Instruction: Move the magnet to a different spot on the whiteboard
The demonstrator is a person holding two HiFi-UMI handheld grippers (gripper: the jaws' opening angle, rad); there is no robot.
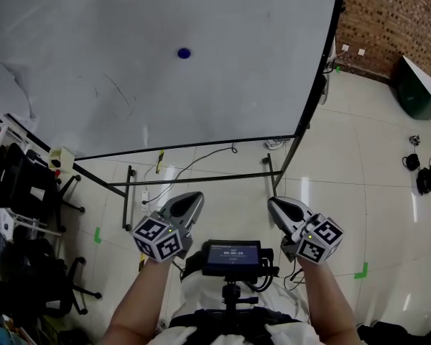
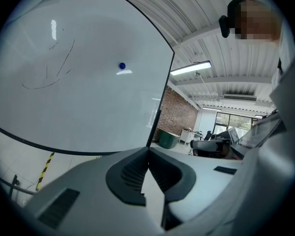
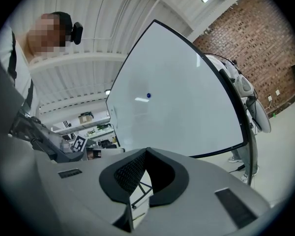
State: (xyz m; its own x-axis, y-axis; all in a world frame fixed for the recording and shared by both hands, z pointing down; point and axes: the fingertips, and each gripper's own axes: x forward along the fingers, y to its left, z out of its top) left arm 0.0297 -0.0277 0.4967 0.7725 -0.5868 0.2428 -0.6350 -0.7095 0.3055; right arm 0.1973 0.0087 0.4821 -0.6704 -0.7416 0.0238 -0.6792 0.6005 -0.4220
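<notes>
A small round blue magnet [image 1: 184, 52] sticks to the upper middle of the large whiteboard [image 1: 129, 99]. The left gripper view shows the magnet [image 2: 122, 66] far ahead on the board, and the right gripper view shows the magnet [image 3: 148, 96] too. My left gripper [image 1: 192, 201] is held low near my body, jaws shut with nothing between them. My right gripper [image 1: 274, 205] sits level with it, also shut and empty. Both are well short of the board. The jaw tips meet in each gripper view: left gripper [image 2: 147, 149], right gripper [image 3: 146, 151].
The whiteboard stands on a black frame [image 1: 201, 180] with cables on the tiled floor beneath. Black office chairs [image 1: 29, 192] crowd the left side. A brick wall [image 1: 395, 20] and a dark green bin [image 1: 416, 95] are at the right. Faint pen marks [image 1: 118, 92] remain on the board.
</notes>
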